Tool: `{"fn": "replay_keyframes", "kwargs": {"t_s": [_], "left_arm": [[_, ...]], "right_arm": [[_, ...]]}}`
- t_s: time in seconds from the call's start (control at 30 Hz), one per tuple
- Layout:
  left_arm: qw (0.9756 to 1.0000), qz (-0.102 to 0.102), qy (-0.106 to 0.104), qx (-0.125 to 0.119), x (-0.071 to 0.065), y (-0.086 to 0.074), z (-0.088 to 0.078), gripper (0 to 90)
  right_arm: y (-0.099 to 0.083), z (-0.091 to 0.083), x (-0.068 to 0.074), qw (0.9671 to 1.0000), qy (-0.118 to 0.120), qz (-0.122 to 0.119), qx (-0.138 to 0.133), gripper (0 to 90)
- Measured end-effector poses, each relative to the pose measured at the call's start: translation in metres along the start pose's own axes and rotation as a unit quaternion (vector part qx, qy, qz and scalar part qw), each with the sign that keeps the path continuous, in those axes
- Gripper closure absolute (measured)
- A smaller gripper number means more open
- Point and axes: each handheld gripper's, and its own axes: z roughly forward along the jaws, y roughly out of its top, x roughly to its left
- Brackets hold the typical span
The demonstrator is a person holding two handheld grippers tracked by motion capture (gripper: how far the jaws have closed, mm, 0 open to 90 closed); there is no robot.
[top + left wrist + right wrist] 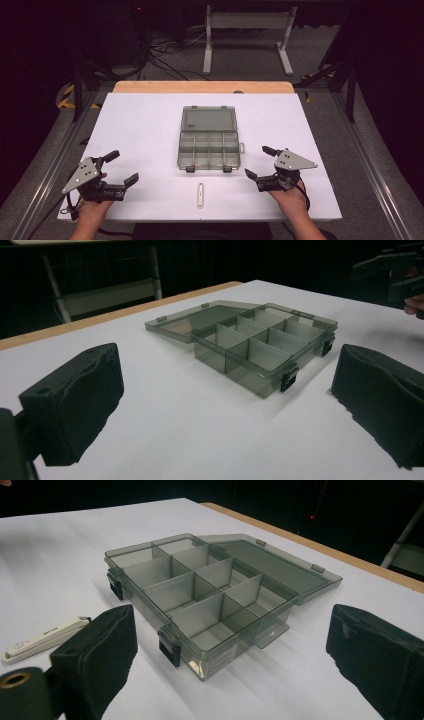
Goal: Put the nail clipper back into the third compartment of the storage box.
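Item: compartment box (pixel 208 144), smoky translucent plastic, set at the middle of the white table (pixel 140 130); lid (pixel 208 120) thrown fully back and lying flat on the far side, so all eight cells are open from above; cells look empty; two dark latches (pixel 190 169) hang at the near wall, facing the person, presumably the side from which it is meant to be worked. Item: slim white tool (pixel 200 195), a small pen-like piece, lying alone on the table near the front edge, just short of the box and between the two hands; placed within easy reach of either gripper, touching nothing. Item: left gripper (pixel 121 167), held in a hand at the near left, well apart from the box; jaws spread wide with nothing between them, aimed toward the box's near left corner (pixel 272 387). Item: right gripper (pixel 261 161), held at the near right, mirror to the other; jaws likewise parted and empty, pointed at the box's near right end (pixel 200 667), the white tool (pixel 45 637) off beside one jaw. Judgement: both hands rest in a ready stance flanking the work; the white tool seems the likeliest piece to be picked up and lodged in a cell, though no contact has yet been made.
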Motion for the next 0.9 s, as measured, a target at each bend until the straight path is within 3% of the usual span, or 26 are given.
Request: {"fn": "replay_keyframes", "kwargs": {"t_s": [0.5,0.9], "left_arm": [[1.0000,0.000,0.002,-0.003,-0.001,0.001,0.000,1.2],[1.0000,0.000,0.001,-0.001,-0.001,0.000,0.000,1.2]], "right_arm": [[0.017,0.009,0.008,0.9996,0.025,-0.013,-0.001,7.5],[0.041,0.034,0.024,0.9968,0.074,-0.030,-0.007,7.7]]}}
